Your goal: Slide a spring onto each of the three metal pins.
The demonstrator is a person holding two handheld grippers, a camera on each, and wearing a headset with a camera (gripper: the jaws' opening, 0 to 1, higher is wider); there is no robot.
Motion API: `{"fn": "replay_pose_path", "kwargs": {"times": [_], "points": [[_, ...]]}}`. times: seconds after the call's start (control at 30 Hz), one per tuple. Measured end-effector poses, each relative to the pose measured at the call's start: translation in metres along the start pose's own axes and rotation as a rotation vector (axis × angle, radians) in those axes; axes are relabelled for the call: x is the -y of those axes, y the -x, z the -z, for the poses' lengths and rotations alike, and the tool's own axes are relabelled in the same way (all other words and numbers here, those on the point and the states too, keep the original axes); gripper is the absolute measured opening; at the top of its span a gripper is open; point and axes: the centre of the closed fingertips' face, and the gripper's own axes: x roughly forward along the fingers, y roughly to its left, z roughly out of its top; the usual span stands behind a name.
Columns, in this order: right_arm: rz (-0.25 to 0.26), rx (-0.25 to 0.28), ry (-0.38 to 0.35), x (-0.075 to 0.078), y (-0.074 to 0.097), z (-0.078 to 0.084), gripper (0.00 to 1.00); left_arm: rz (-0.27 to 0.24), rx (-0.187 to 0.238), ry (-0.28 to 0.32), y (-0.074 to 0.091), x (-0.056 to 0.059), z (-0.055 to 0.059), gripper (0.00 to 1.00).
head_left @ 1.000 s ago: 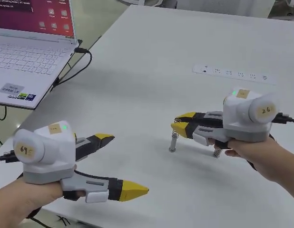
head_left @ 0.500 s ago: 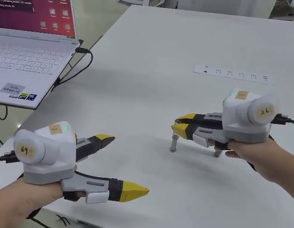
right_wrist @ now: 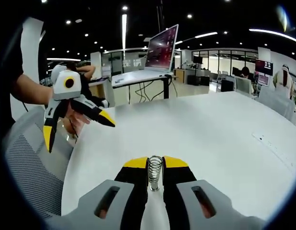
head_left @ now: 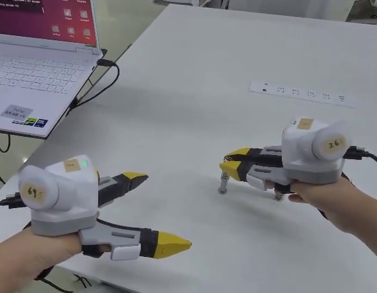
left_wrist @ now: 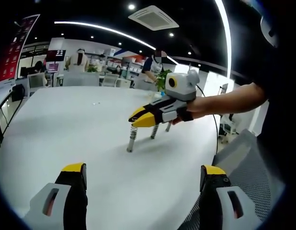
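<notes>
While the left gripper (head_left: 157, 210) hovers over the near edge of the table (head_left: 194, 73) with its fingers (head_left: 173, 245) wide apart and holding nothing, the right gripper (head_left: 228, 163) has its fingers (right_wrist: 174, 163) clamped on a spring (right_wrist: 155, 173). That spring stands upright between the yellow tips, directly above a pin (left_wrist: 131, 143) that stands on the table, and coils show at the pin's top. Two more pins (left_wrist: 154, 132) stand just behind it, under the right gripper's body; the nearer one carries coils. A laptop (head_left: 42, 55) sits at the far left, and a power strip (head_left: 304, 94) lies well beyond the right gripper.
</notes>
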Motion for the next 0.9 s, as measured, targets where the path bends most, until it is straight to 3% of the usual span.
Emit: {"fn": "replay_pose_path", "kwargs": {"times": [0.57,0.67,0.9], "points": [[0.009,0.007,0.033,0.001,-0.001,0.003,0.08,0.000,-0.003,0.003,0.001,0.000,0.003,0.95],[0.002,-0.031,0.063,0.001,-0.003,0.013,0.08,-0.001,-0.004,0.003,0.001,0.000,0.003,0.95],[0.001,-0.052,0.057,-0.001,-0.005,0.023,0.09,0.004,-0.008,0.001,0.000,0.000,0.002,0.94]]}}
